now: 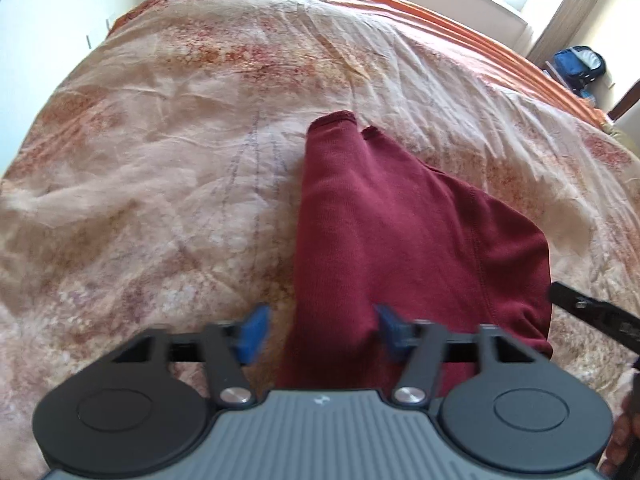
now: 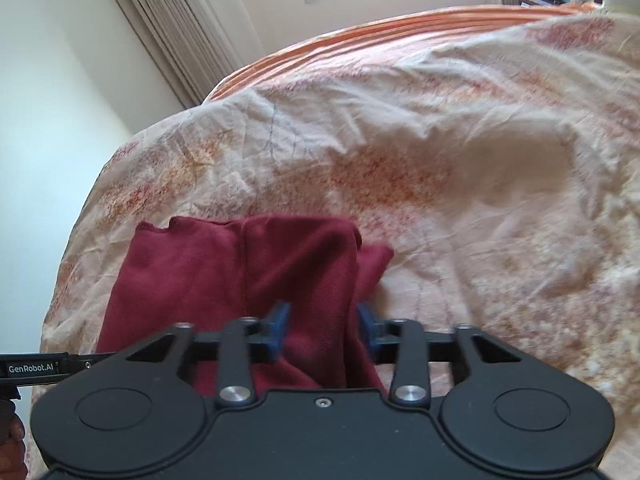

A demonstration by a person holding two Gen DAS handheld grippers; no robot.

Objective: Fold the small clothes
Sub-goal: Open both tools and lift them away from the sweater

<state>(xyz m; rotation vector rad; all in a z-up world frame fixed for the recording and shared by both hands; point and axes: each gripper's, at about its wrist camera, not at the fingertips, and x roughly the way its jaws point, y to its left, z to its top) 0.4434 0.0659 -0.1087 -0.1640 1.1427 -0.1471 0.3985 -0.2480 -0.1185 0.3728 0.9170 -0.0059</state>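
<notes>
Maroon garment lies on the bed, on the cream and orange patterned bedspread, folded lengthwise into a long strip.

Left gripper: jaws apart, blue pads clear of the cloth on both sides. The garment's near end runs up between the fingers, its left folded edge well inside the left pad and the right pad over the fabric. No visible pinch, nothing held.

Right gripper: jaws partly open, narrower gap than the left. A raised fold of the garment sits between the blue pads; the cloth looks close to both, but I see no squeeze. Motion blur there, so contact on the right pad is not certain.

Edges: in the left wrist view the far end shows two cuff-like hems side by side, with the left edge straight and the right side flaring out to a corner near the right gripper's black finger. In the right wrist view a loose flap sticks out to the right of the top layer and the far left corner has a small notch.

Room: open bedspread to the left and beyond the garment in the left view, and to the right and beyond it in the right view. Bedspread is wrinkled. Orange striped sheet marks the far bed edge. Wall and curtain lie beyond it. Blue bag is well apart, off the bed.
</notes>
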